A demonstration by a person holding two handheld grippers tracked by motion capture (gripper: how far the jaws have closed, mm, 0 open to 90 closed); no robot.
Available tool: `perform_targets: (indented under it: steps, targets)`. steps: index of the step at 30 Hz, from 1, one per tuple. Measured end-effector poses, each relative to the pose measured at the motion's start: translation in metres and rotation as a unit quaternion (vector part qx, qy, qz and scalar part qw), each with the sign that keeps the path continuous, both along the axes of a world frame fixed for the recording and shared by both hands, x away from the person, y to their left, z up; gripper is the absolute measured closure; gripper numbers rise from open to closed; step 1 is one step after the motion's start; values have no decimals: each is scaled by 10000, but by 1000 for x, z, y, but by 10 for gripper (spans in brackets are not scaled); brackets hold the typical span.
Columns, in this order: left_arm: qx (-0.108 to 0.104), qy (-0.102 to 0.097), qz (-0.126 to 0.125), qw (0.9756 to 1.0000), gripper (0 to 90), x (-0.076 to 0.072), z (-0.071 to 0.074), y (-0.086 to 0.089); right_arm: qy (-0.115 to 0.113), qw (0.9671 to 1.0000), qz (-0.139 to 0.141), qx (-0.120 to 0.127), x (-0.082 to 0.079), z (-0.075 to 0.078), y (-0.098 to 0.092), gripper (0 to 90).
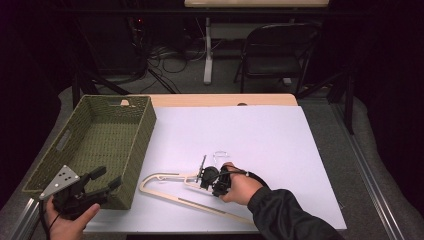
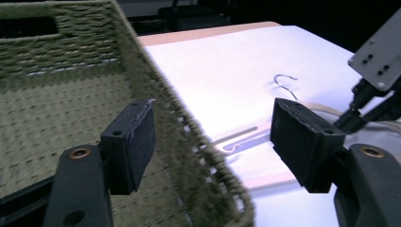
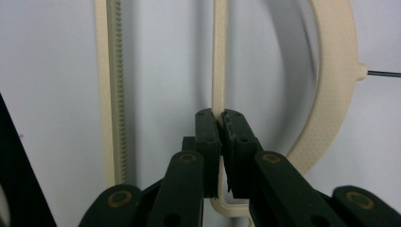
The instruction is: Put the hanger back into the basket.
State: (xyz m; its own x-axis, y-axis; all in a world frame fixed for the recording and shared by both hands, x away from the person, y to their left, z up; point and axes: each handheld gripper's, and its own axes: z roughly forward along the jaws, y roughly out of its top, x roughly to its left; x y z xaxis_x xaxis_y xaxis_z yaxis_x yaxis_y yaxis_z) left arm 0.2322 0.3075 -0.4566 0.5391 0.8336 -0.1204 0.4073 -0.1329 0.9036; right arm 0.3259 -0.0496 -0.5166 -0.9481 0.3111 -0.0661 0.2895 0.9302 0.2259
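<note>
A cream plastic hanger [image 1: 190, 202] with a wire hook [image 1: 221, 154] lies flat on the white sheet [image 1: 260, 140]. My right gripper [image 1: 204, 172] is at its middle, shut on the hanger's thin inner bar [image 3: 218, 56]; the pads pinch it beside the ridged bar [image 3: 113, 94] and the curved shoulder [image 3: 335, 85]. My left gripper [image 1: 110, 176] hovers at the near corner of the green woven basket [image 1: 145, 130], jaws wide apart and nothing gripped. In the left gripper view its pads [image 2: 137, 137] frame the basket wall [image 2: 189, 142], with the hanger [image 2: 241, 137] beyond.
The basket is empty and fills the table's left side. The wooden table edge [image 1: 220, 100] shows behind the sheet. A folding chair [image 1: 280, 50], a white table leg [image 1: 208, 50] and floor cables stand beyond the table.
</note>
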Motion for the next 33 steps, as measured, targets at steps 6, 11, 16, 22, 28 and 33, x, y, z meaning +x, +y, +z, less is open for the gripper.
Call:
perform_targets:
  steps: [6, 11, 16, 22, 28, 33]
  targets:
    - [83, 39, -367, 9993, 336, 5, 5, -21, -268, 9995, 47, 170, 0, 8, -15, 855]
    - [123, 207, -777, 9967, 360, 16, 9, -43, -421, 9988, 239, 91, -5, 11, -23, 856]
    - [351, 565, -1195, 9906, 359, 34, 14, -71, -585, 9972, 473, -14, -14, 11, -25, 856]
    - [532, 1094, -1717, 9776, 367, 60, 4, -106, -754, 9955, 581, -5, -20, 13, -23, 855]
    - [1004, 1357, -1968, 9658, 413, 82, -16, -134, -813, 9943, 682, -73, -22, 12, -22, 855]
    - [1075, 1558, -2059, 9601, 470, 96, -29, -148, -846, 9934, 769, -120, -25, 10, -19, 855]
